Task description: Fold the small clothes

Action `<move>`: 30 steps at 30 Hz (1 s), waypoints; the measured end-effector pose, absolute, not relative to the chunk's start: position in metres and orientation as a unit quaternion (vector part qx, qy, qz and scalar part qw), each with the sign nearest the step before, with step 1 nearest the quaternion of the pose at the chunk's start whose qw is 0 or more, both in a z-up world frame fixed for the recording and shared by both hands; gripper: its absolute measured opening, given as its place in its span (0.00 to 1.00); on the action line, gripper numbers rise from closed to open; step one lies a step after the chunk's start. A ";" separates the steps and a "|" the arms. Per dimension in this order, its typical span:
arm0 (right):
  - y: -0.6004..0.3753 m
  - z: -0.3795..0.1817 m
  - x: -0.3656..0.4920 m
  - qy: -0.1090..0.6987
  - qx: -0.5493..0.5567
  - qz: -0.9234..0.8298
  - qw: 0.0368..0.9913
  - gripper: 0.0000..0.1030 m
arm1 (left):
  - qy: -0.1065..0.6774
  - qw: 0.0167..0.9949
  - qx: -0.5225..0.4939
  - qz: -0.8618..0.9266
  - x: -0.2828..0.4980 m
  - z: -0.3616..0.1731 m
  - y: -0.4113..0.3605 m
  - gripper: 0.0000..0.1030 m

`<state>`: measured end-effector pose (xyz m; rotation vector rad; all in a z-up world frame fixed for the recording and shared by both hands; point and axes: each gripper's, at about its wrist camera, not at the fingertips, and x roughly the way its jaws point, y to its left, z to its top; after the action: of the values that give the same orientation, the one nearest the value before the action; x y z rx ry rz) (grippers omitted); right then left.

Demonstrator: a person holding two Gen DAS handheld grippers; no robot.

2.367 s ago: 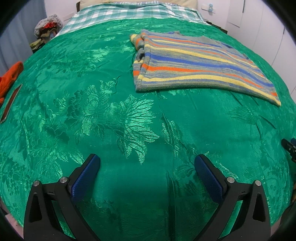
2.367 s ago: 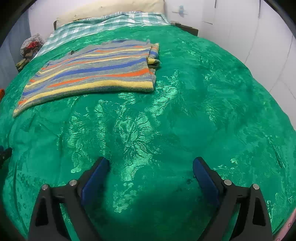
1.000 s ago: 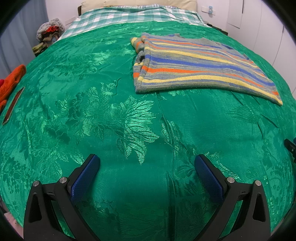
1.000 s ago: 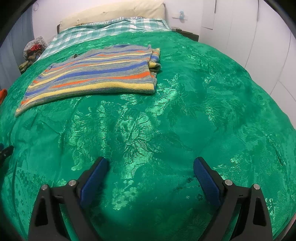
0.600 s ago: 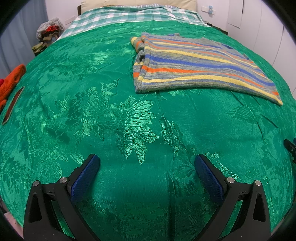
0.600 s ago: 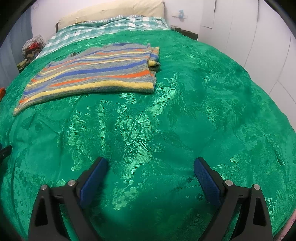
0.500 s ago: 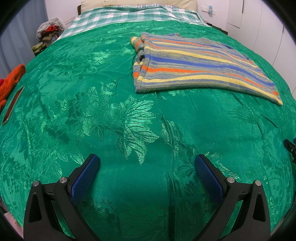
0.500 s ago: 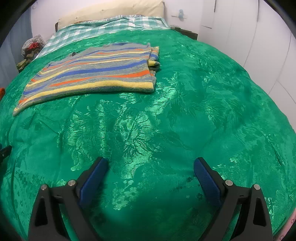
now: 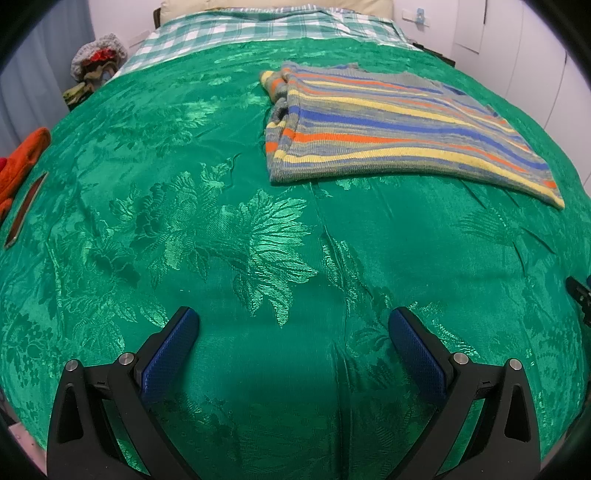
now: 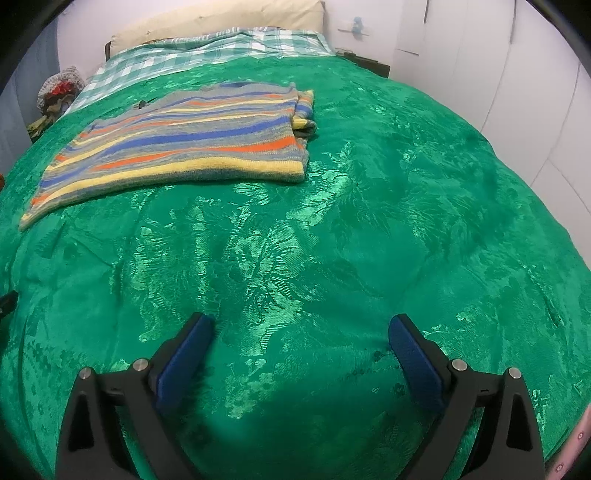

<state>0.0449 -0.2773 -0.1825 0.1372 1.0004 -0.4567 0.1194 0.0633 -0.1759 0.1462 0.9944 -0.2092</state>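
Left gripper [image 9: 293, 323] is hovering w/ fingers spread wide, nothing between the blue pads [image 9: 168, 350], just bare green bedspread [image 9: 221, 229] under and ahead of them. Right gripper [image 10: 301, 328] is doing the same: fingers wide apart, nothing held, pads [image 10: 415, 358] over empty brocade. Both are sitting low at the near end of the bed, prob. so each camera is taking in the whole garment before a reach.

Further out, beyond the fingertips, the striped knit sweater [image 9: 391, 125] is lying flat on the bedspread, well apart from both grippers. In the left view it's lying ahead and to the right of the fingers; in the right view the sweater [image 10: 177, 147] is ahead and to the left, so it's sitting roughly between the two grippers' lines, reachable from either side. It's looking already partly folded: one sleeve end is tucked and bunched at the edge nearer the left gripper's line, body smoothed into a long slab. Judging from that, a further fold across the length is prob. what's left, w/ each gripper taking one end.

Off to the far left of the left fingers, an orange cloth [image 9: 26, 158] is resting at the bed's edge. Farthest back, a checked sheet [image 10: 207, 51] and a cream pillow [image 10: 221, 18] are lying at the head of the bed.
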 end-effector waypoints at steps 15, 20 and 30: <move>-0.278 -0.183 0.045 0.475 0.063 -0.220 0.850 0.95 | 0.476 0.871 0.070 -0.100 0.119 -0.176 0.064 1.00; -0.278 -0.183 0.045 0.476 0.064 -0.220 0.849 0.95 | 0.476 0.871 0.070 -0.100 0.119 -0.176 0.064 1.00; -0.280 -0.183 0.045 0.477 0.066 -0.222 0.848 0.95 | 0.475 0.872 0.070 -0.100 0.119 -0.176 0.064 1.00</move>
<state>0.0451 -0.2804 -0.1827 0.1382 1.0055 -0.4683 0.1186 0.0641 -0.1760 0.1459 0.9923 -0.2094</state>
